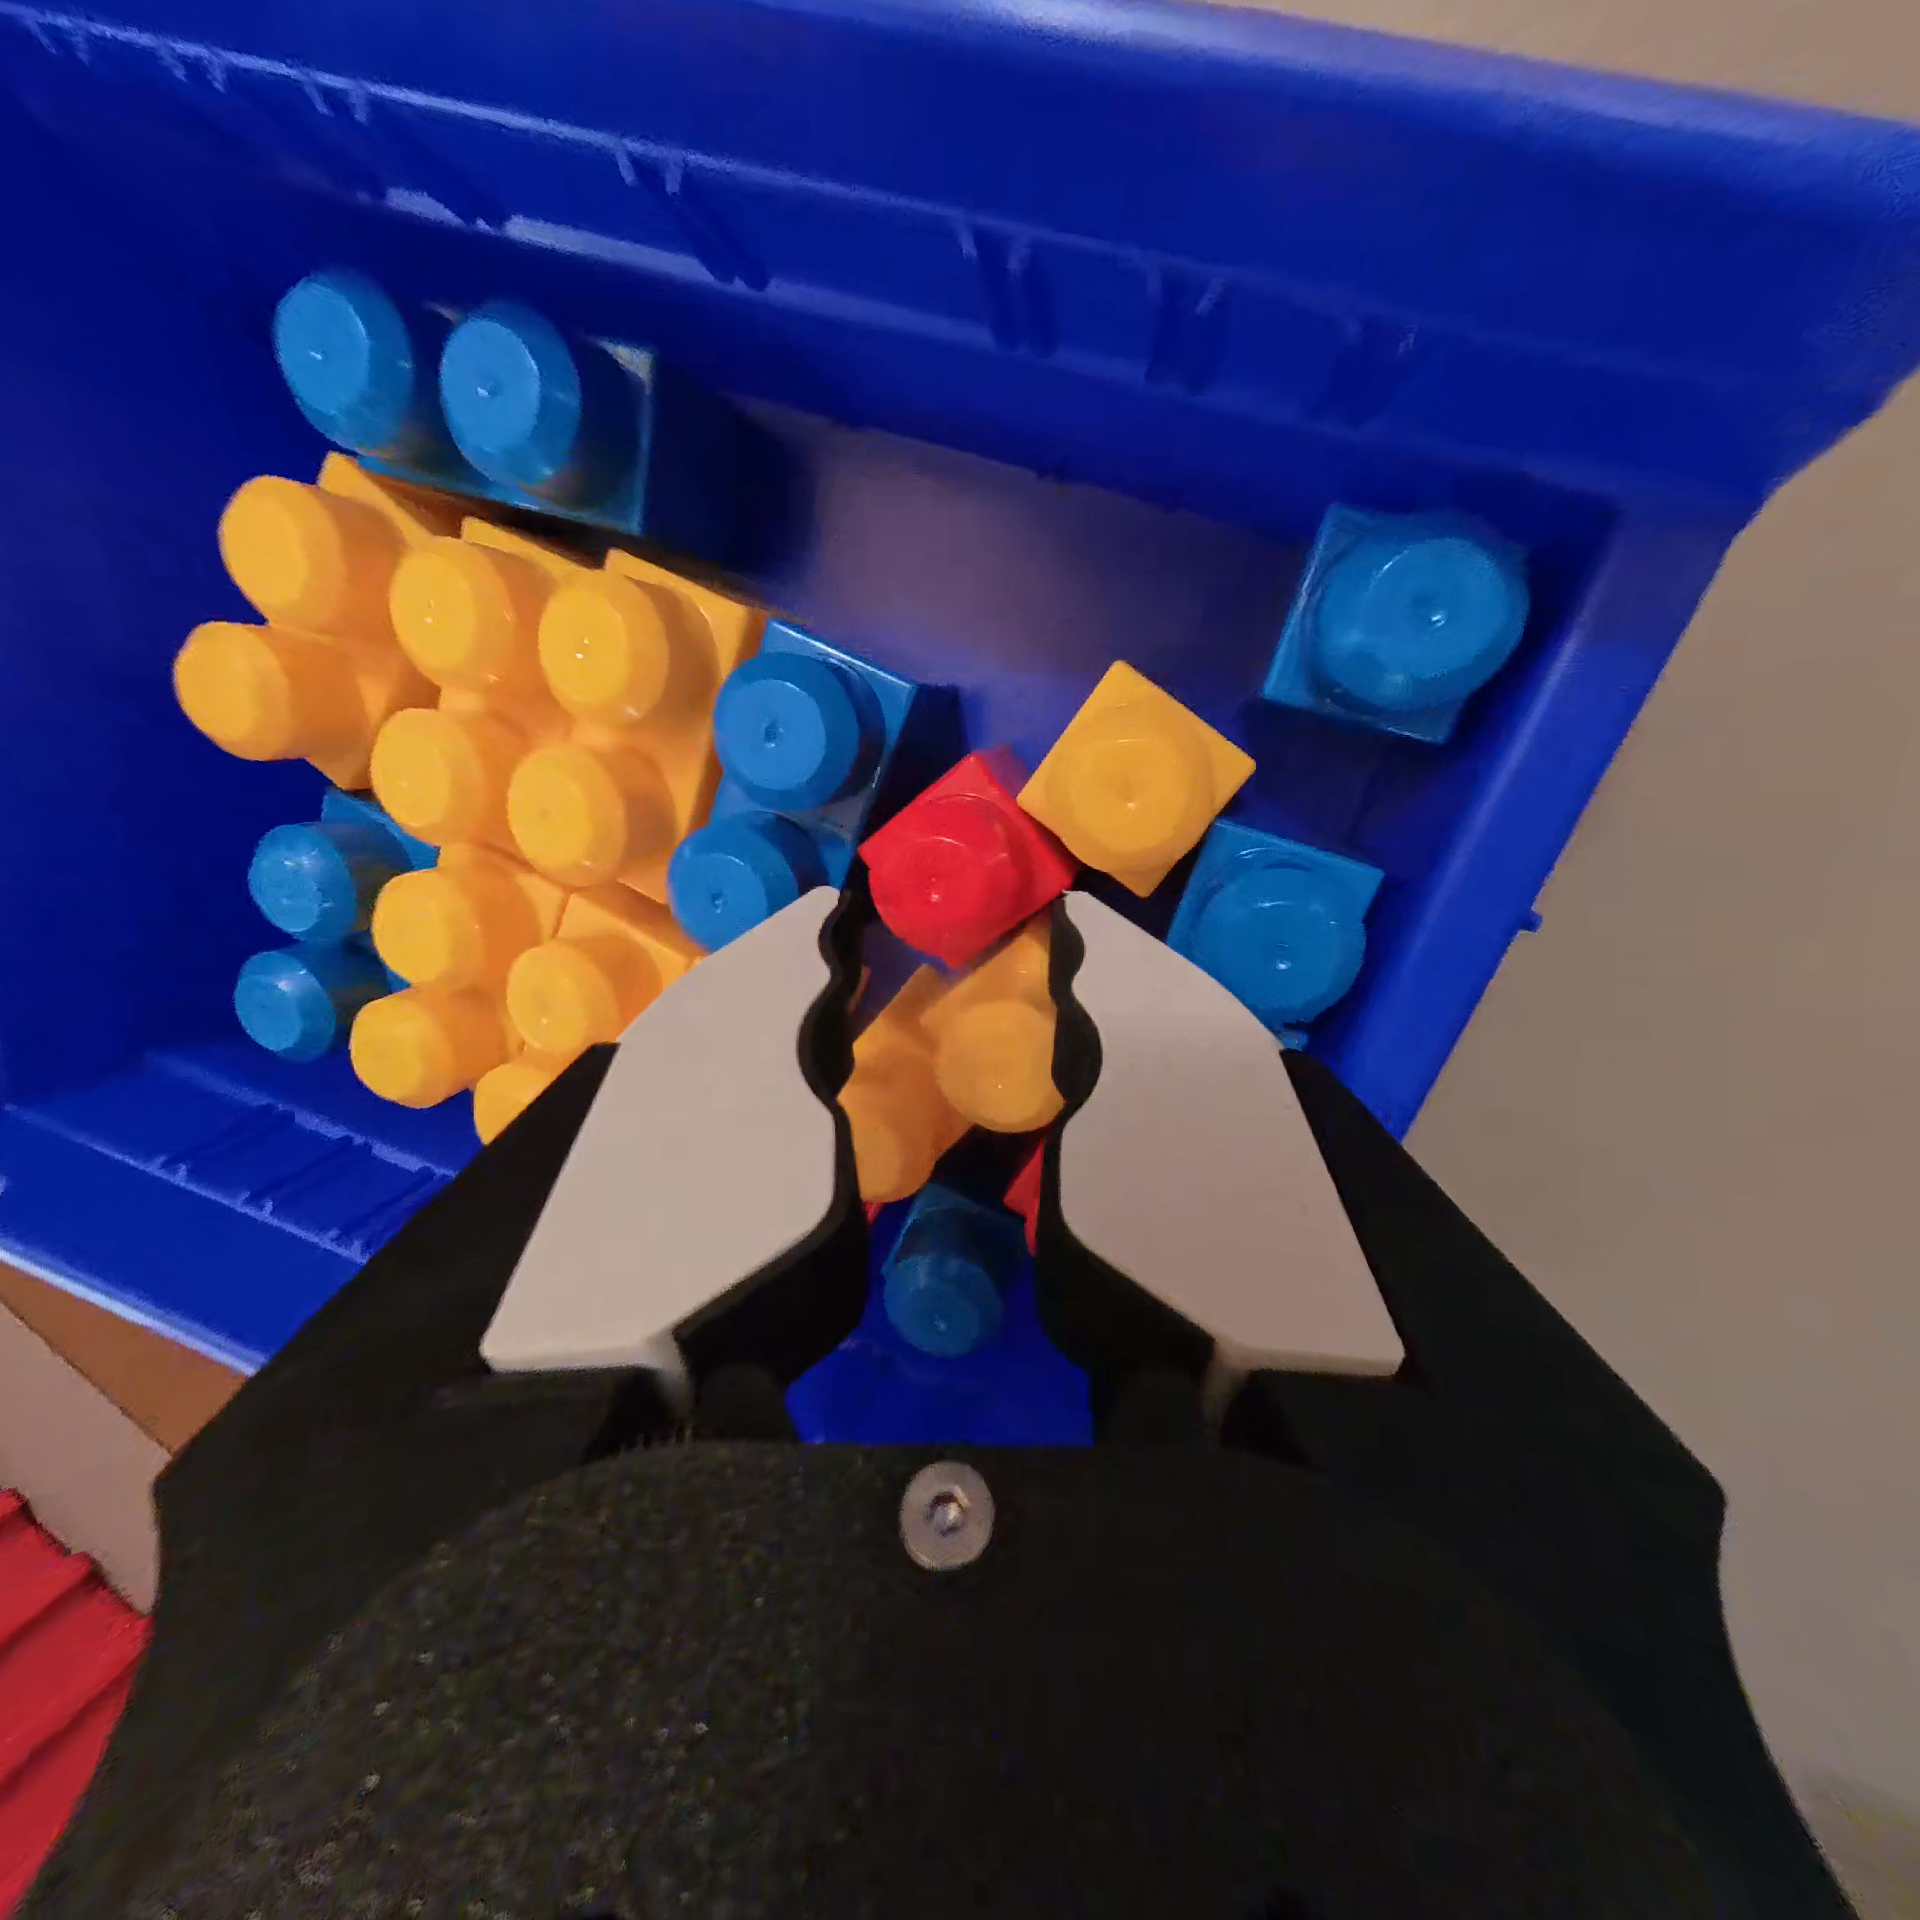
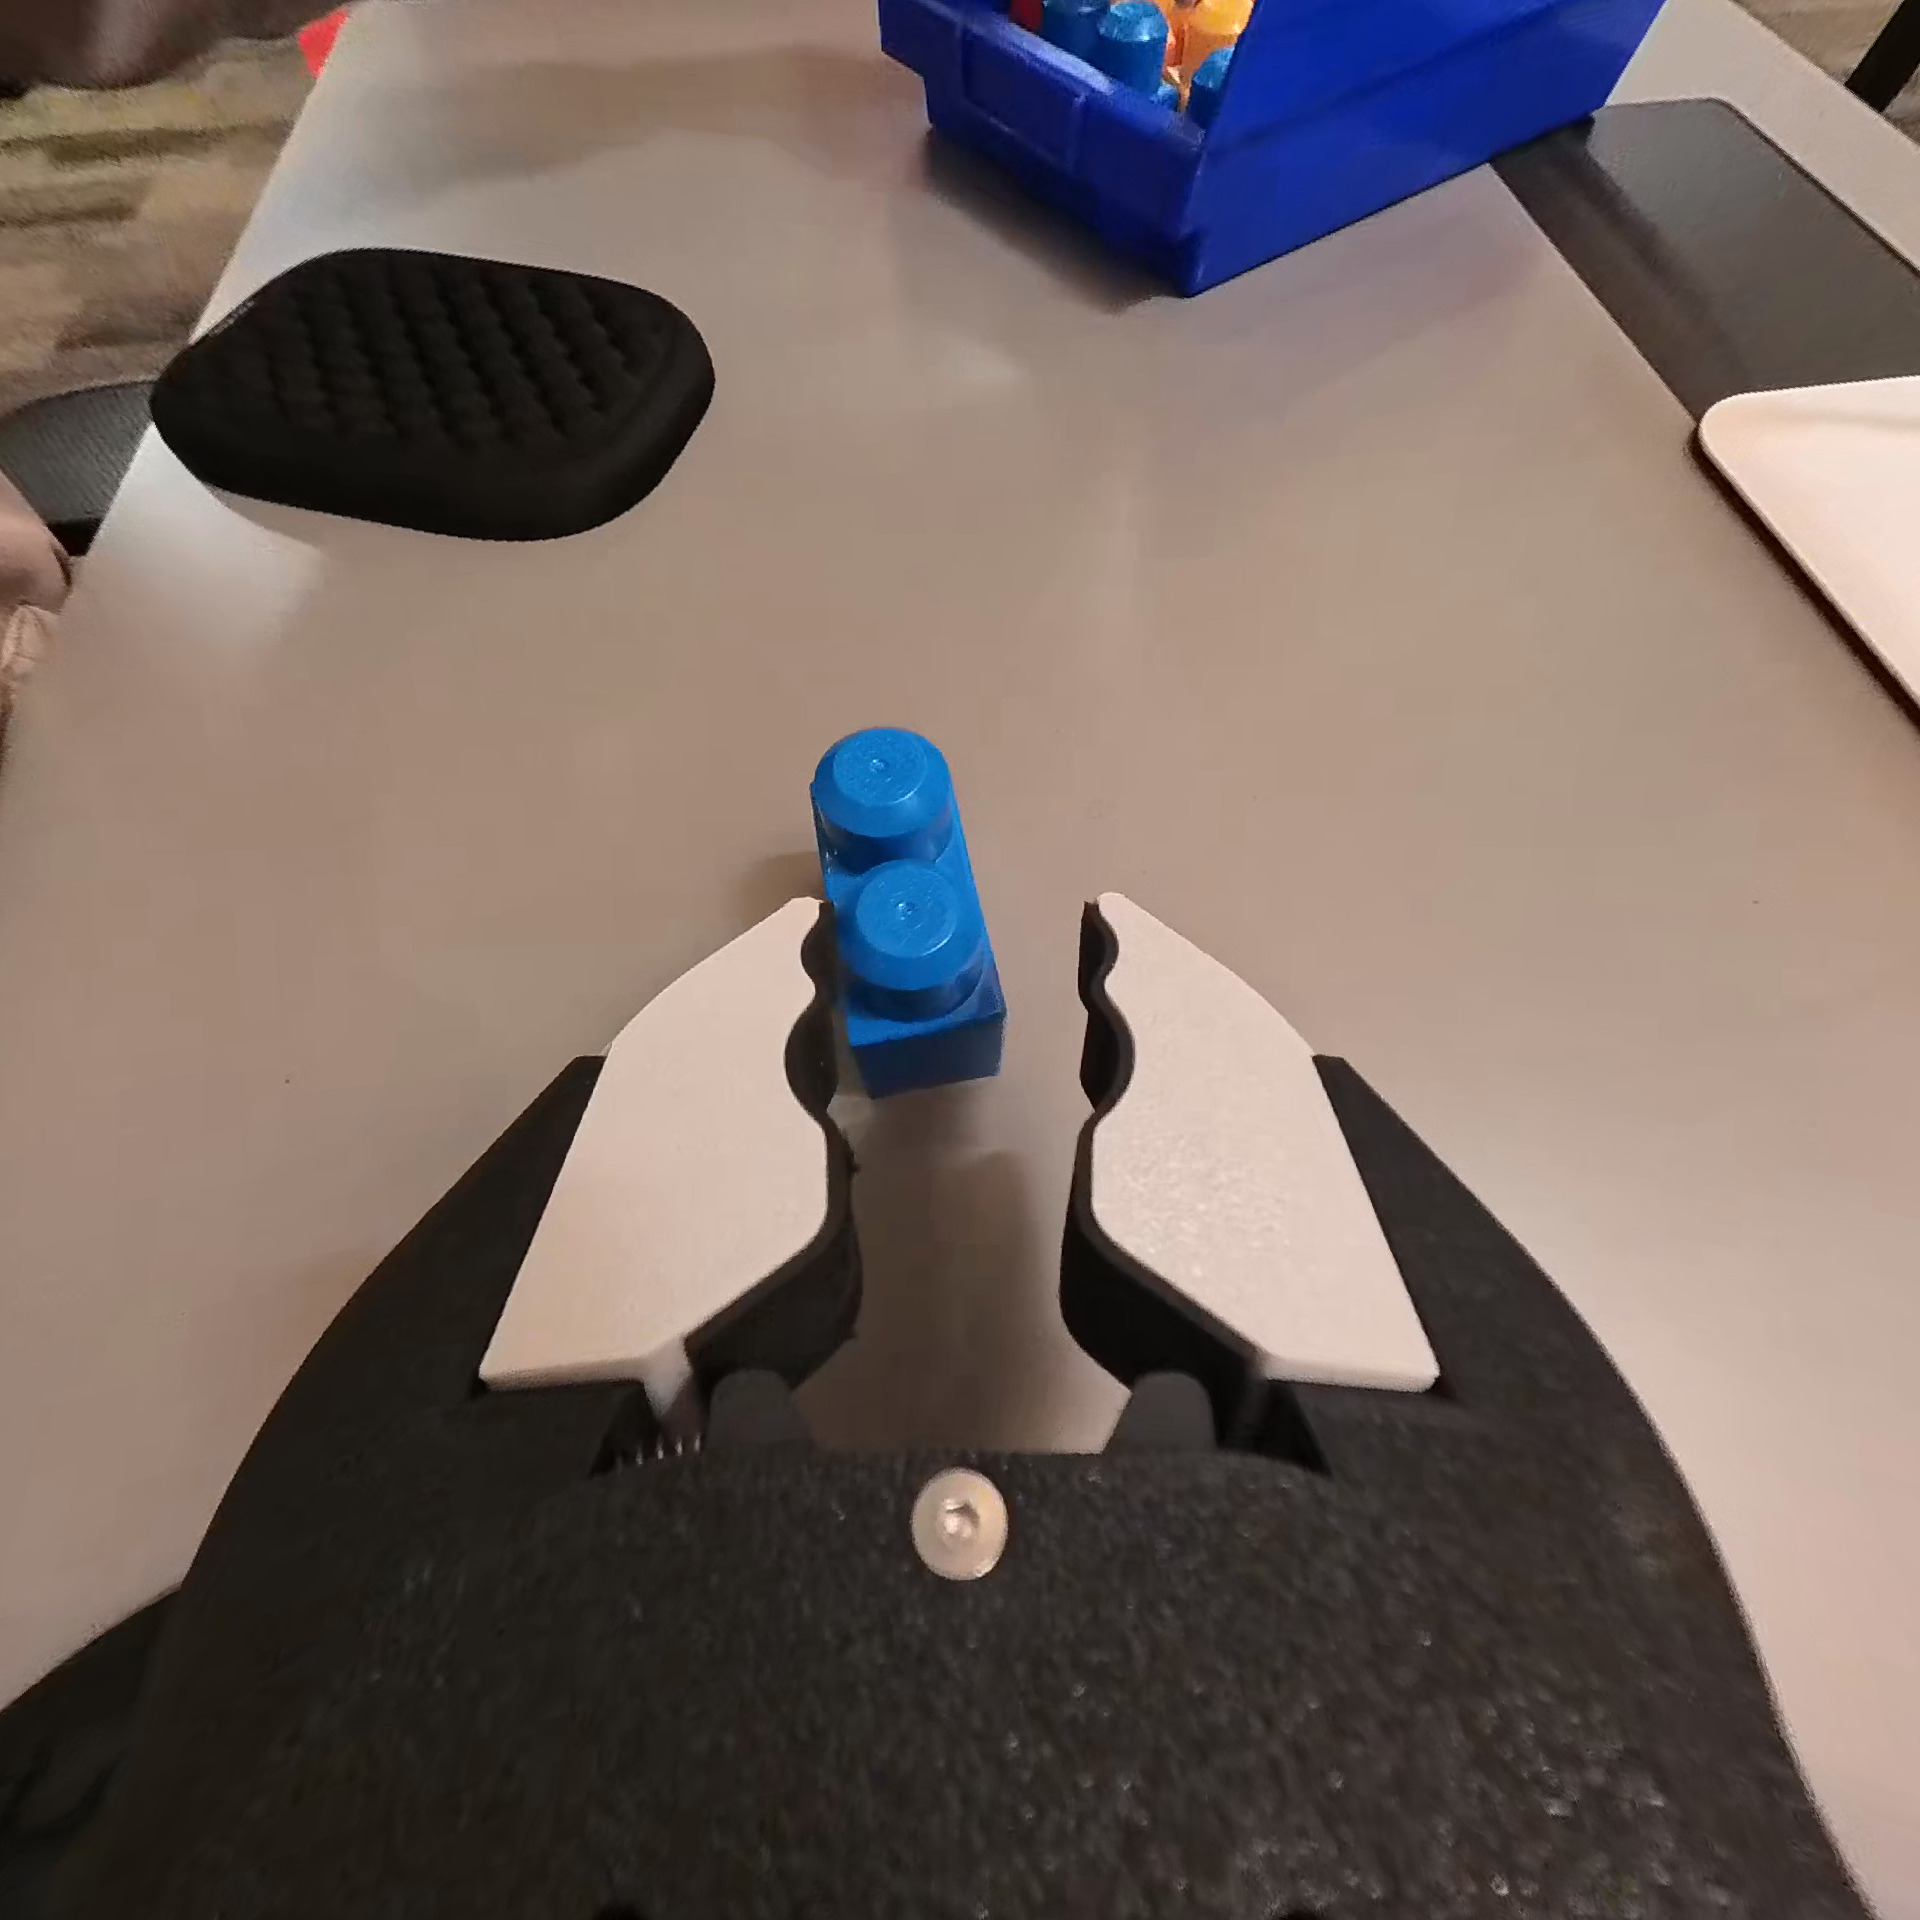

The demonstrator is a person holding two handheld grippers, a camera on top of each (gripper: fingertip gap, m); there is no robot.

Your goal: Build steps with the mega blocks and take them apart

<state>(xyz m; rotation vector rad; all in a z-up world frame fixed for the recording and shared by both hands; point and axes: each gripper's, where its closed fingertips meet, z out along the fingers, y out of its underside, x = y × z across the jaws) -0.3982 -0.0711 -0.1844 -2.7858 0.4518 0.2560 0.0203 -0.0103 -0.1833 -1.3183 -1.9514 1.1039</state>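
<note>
In the left wrist view my left gripper [image 1: 945, 904] hangs open over a blue bin [image 1: 1039, 208] with several yellow and blue mega blocks in it. Its fingertips stand on either side of a small red block [image 1: 971, 852]. A yellow two-stud block [image 1: 966, 1049] lies below, in the gap between the fingers. A single yellow block [image 1: 1132, 779] lies just past the red one. In the right wrist view my right gripper [image 2: 951, 909] is open. A blue two-stud block [image 2: 914, 935] stands upright on the grey table between its fingertips, close against the left finger.
In the right wrist view the bin [image 2: 1299, 156] stands at the far right of the table [image 2: 1247, 623]. A black bumpy pad [image 2: 436, 395] lies at the far left. A white board [image 2: 1839, 499] lies at the right edge. A red ribbed thing [image 1: 52, 1662] shows beside the bin. Across from one pair of fingers to the other is roughly 45 cm. The red ribbed thing [image 1: 52, 1662] is about 40 cm from my left fingertips.
</note>
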